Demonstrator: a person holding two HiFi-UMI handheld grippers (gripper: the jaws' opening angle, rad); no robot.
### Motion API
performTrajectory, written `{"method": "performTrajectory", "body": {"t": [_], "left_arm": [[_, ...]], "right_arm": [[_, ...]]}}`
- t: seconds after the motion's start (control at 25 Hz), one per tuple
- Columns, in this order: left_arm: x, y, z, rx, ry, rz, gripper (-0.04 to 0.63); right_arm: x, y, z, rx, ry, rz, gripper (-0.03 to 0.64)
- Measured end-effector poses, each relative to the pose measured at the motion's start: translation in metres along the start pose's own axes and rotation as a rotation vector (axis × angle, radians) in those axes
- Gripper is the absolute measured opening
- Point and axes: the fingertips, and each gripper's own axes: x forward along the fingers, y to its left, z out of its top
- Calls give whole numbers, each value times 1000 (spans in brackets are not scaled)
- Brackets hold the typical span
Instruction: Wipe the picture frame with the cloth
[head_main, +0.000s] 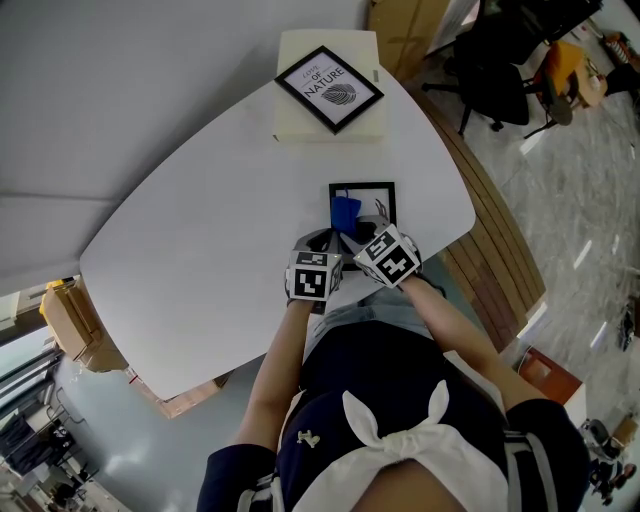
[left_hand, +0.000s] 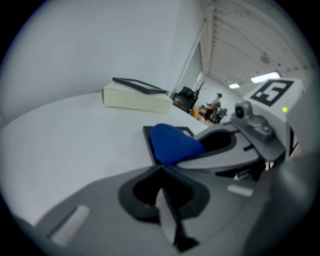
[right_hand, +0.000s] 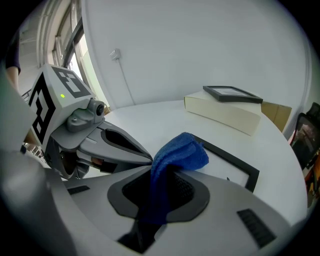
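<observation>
Right claw (right_hand: 167, 170) is clamped shut on the bunched-up blue cloth (right_hand: 180, 152). The wad pokes forward out of the jaws, and a tail of it runs back between them.

Left claw (left_hand: 162, 169) sits just beside it. Its jaws are pressed together with nothing in them, and its tips point in toward the cloth.

The thin black picture frame with a white insert (head_main: 374, 204) lies flat and face up on the white rounded table (head_main: 200, 220), right ahead of both claws. Its sides run straight away from them. The cloth (head_main: 345, 212) sits over the frame's left half, on the side nearer the left claw (head_main: 322, 242). I honestly can't tell if it's pressing down or just resting there.

The frame's near edge is buried under the cloth and the right claw (head_main: 352, 236), so I can't call which way its long axis goes. In the left gripper view only a dark corner of the frame (left_hand: 148, 137) shows beside the cloth (left_hand: 172, 142).

Well beyond the claws, a cream rectangular box (head_main: 330, 125) carries a second black-framed leaf print (head_main: 329, 88), turned at an angle to the box.
</observation>
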Motion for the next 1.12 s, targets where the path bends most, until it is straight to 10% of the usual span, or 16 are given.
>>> {"method": "performTrajectory", "body": {"t": [1.12], "left_arm": [[2, 0, 0, 6, 0, 13, 2]], "right_arm": [[-3, -10, -4, -3, -4, -32, 64]]}}
